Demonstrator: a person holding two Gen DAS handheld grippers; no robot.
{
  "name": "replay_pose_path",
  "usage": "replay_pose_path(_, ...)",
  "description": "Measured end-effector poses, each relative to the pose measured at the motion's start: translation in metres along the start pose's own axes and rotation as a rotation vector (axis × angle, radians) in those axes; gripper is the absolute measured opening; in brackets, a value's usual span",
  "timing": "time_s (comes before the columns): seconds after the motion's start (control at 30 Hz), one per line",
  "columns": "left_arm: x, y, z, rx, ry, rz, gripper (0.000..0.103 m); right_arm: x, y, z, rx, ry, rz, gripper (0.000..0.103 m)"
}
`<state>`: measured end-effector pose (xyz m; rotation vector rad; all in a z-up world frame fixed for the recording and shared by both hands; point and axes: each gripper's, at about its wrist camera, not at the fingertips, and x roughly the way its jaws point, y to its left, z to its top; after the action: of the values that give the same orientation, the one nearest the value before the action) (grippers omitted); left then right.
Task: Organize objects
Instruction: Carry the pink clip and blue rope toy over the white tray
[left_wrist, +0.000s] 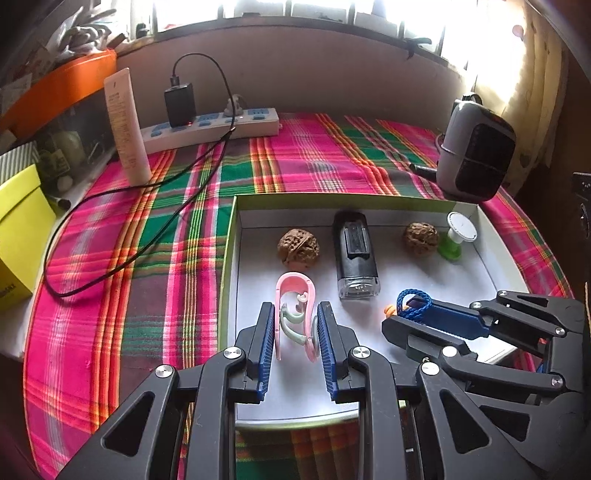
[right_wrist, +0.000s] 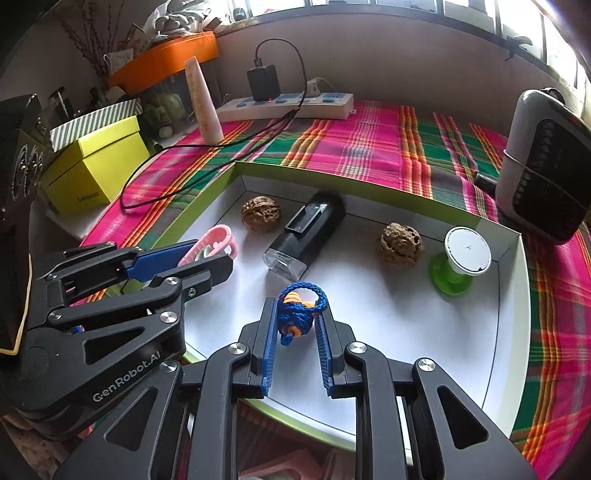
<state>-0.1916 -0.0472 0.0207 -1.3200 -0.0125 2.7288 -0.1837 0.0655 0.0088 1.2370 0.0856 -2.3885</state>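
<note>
A shallow tray (left_wrist: 229, 258) (right_wrist: 332, 173) with a white floor and a green rim lies on the plaid cloth. My left gripper (left_wrist: 296, 308) (right_wrist: 221, 258) is over the tray's near left part, shut on a pink clip (left_wrist: 295, 291) (right_wrist: 221, 236) with pale green hooks inside it. To its right, my right gripper (right_wrist: 296, 310) (left_wrist: 413, 314) is shut on a blue braided cord (right_wrist: 299, 310) (left_wrist: 413, 302) with an orange piece. Further back in the tray lie two walnuts (left_wrist: 298, 245) (left_wrist: 421, 238), a black light (left_wrist: 356, 254) (right_wrist: 306, 236) and a green spool (left_wrist: 456, 236) (right_wrist: 460, 258).
Behind the tray lies a white power strip (left_wrist: 221, 125) with a black charger (left_wrist: 180, 103); its cable (left_wrist: 122, 258) loops over the cloth on the left. A white tube (left_wrist: 125, 129) and a yellow box (left_wrist: 18, 236) stand left. A grey heater (left_wrist: 476, 155) stands at the right.
</note>
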Motion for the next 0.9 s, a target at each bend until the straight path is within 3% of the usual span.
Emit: replay_pose_path(0.9,0.0069,-0.0052,0.0001,0.044,0.023,0.033,0.023,0.0027,-0.0034,0.0008,0.034,0.000,0.012,0.021)
